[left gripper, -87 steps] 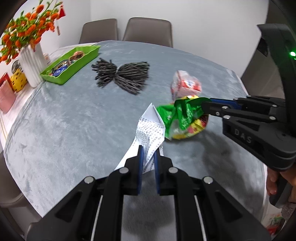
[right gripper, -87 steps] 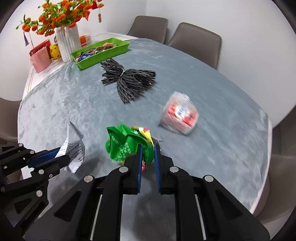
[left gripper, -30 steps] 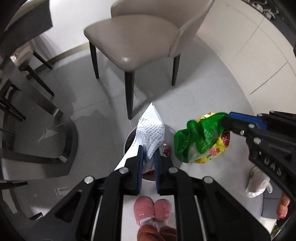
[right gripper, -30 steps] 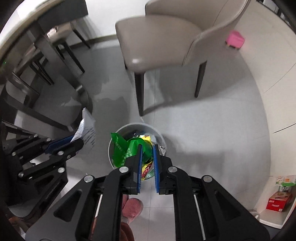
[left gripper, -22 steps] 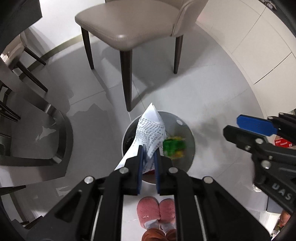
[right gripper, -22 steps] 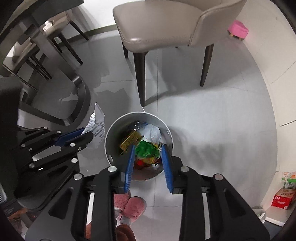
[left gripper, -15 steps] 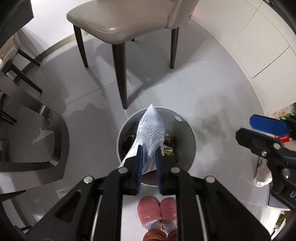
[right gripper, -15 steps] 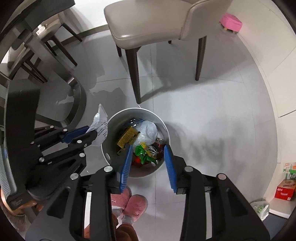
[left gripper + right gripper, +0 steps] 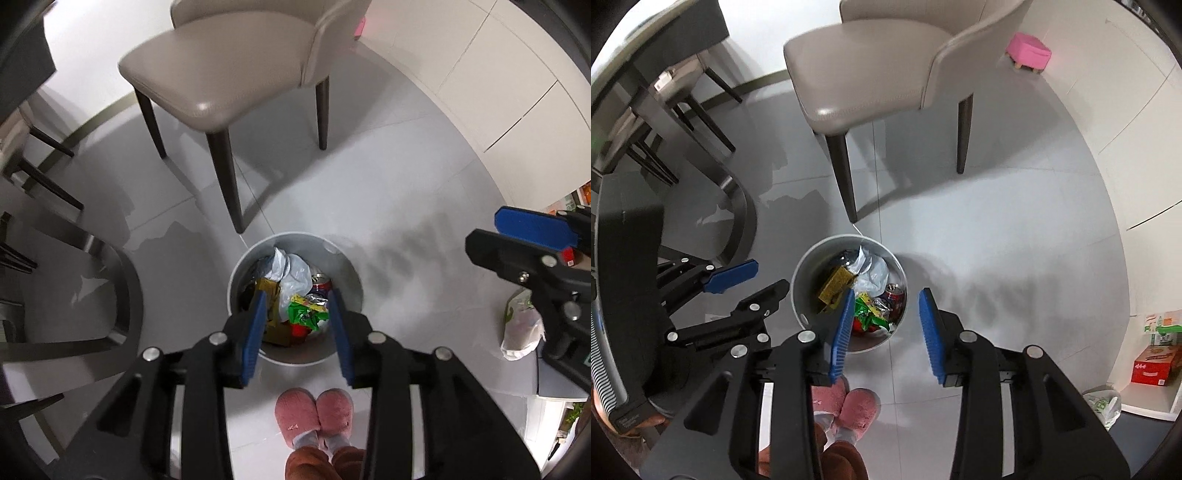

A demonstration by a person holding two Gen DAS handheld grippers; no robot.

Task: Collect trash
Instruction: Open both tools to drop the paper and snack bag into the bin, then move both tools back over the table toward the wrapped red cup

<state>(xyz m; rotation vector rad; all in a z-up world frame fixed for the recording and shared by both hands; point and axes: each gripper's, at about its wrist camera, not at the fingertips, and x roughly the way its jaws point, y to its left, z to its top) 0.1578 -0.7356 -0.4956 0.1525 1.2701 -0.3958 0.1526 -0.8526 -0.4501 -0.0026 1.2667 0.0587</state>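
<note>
We hold both grippers over the trash bin [image 9: 295,354] on the floor, pointing steeply down into it. The left gripper [image 9: 298,325] has its blue fingers [image 9: 253,332] parting, with nothing between them; we see straight through the gap to the bin's contents. The right gripper [image 9: 886,325] is likewise opening and empty, sitting at about 3 o'clock of the bin's centre, over its right rim.

Inside the bin lie the green snack wrapper [image 9: 304,314] near the middle, a red can [image 9: 320,281] at 1 o'clock of it, a clear plastic bag [image 9: 291,271] at 12 o'clock, and a yellow-brown carton [image 9: 269,291] at 10 o'clock. We cannot pick out any loose paper among them.

We judge this drop as done: neither hand carries anything. The bench is out of view apart from its base [image 9: 738,206] at 10 o'clock, so we cannot tell whether more trash waits there. Pink slippers [image 9: 314,415] stand at 6 o'clock of the bin, and a chair [image 9: 236,70] at 12 o'clock.
</note>
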